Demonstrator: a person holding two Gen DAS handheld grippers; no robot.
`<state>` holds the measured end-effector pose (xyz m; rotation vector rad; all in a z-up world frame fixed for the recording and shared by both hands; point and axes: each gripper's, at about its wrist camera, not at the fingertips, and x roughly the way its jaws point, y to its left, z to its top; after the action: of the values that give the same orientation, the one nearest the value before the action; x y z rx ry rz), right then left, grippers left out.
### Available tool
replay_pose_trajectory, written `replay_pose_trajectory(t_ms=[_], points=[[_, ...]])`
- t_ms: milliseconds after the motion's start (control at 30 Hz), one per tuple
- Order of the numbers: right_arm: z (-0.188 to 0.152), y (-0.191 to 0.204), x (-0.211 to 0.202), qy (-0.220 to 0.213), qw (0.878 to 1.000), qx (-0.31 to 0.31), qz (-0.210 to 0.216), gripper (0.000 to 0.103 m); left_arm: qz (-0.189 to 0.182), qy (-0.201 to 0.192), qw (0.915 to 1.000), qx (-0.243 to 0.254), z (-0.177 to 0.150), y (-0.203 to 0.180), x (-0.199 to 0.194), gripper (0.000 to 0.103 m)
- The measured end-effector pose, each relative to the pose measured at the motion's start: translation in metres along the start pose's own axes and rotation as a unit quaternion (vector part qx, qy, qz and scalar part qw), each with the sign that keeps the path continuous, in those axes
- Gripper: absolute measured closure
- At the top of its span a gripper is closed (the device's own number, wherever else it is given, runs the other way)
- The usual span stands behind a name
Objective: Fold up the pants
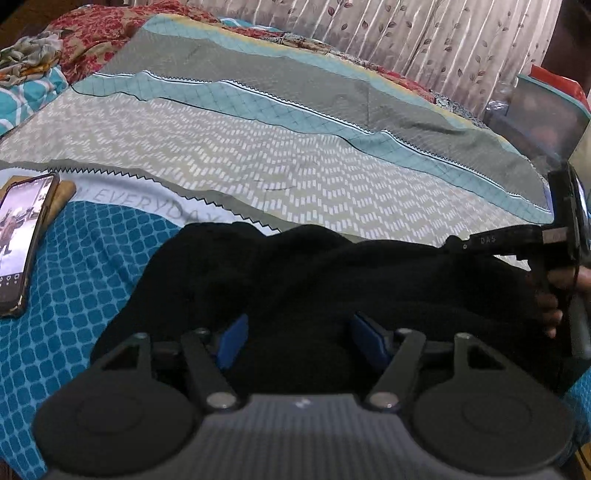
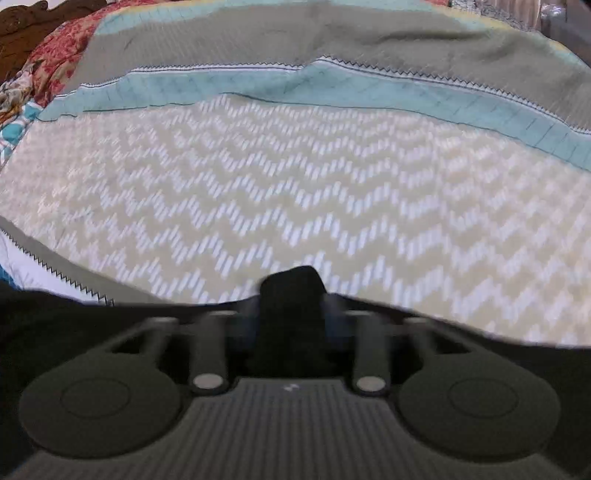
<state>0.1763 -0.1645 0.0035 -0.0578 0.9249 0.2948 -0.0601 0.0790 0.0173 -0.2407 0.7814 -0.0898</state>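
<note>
The black pants [image 1: 332,273] lie bunched on the bed at the near edge. In the left wrist view my left gripper [image 1: 299,336] stands open, its blue pads [image 1: 232,338] wide apart with pants cloth lying between them. My right gripper [image 1: 458,243] shows at the right in that view, held by a hand, its tip on the pants' right end. In the right wrist view my right gripper [image 2: 291,321] is shut on a fold of the black pants [image 2: 291,291], which sticks up between the fingers; the view is blurred.
A patterned bedspread [image 1: 258,155] in grey, teal and chevron bands covers the bed. A phone [image 1: 22,243] lies at the left on a blue quilted cover [image 1: 92,266]. A red floral cloth [image 1: 96,33] lies at the far left. Curtains [image 1: 406,33] hang behind.
</note>
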Motion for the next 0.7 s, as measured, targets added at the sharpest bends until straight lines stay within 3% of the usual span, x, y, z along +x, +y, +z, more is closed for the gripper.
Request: replay_pose_trajectory(t_ms=[100, 200, 267, 367, 400, 433, 467, 500, 633, 700], points=[[-0.002, 0.009, -0.013, -0.052, 0.998, -0.012, -0.032, 0.09, 0.016, -0.006, 0.9998, 0.006, -0.001, -0.002, 0.003, 0.043], [0.011, 0.005, -0.028, -0.119, 0.992, 0.018, -0.045, 0.09, 0.044, -0.011, 0.9986, 0.029, -0.002, -0.012, 0.01, 0.043], [0.016, 0.005, -0.014, -0.103, 0.993, 0.021, -0.049, 0.089, 0.063, -0.013, 0.9968, 0.048, -0.005, -0.02, 0.015, 0.043], [0.008, 0.01, 0.027, -0.035, 0.995, -0.03, -0.084, 0.084, 0.071, -0.015, 0.9952, 0.065, -0.007, -0.024, 0.018, 0.042], [0.005, 0.009, 0.026, -0.053, 0.994, -0.036, -0.085, 0.081, 0.07, -0.015, 0.9953, 0.066, -0.007, -0.024, 0.017, 0.041], [0.006, 0.009, 0.022, -0.054, 0.994, -0.036, -0.085, 0.069, 0.065, -0.013, 0.9956, 0.065, -0.007, -0.023, 0.016, 0.04], [0.009, 0.007, 0.017, -0.049, 0.995, -0.026, -0.082, 0.05, 0.06, -0.011, 0.9962, 0.063, -0.006, -0.022, 0.015, 0.039], [0.01, 0.004, 0.01, -0.049, 0.995, -0.016, -0.08, 0.045, 0.056, -0.008, 0.9965, 0.061, -0.005, -0.021, 0.015, 0.038], [-0.002, -0.008, -0.041, -0.105, 0.993, 0.029, -0.04, 0.045, 0.037, 0.0, 0.9988, 0.032, 0.002, -0.016, 0.004, 0.036], [-0.013, -0.007, -0.066, -0.113, 0.993, 0.036, -0.004, 0.045, 0.032, -0.006, 0.9993, 0.016, 0.005, -0.012, -0.006, 0.029]])
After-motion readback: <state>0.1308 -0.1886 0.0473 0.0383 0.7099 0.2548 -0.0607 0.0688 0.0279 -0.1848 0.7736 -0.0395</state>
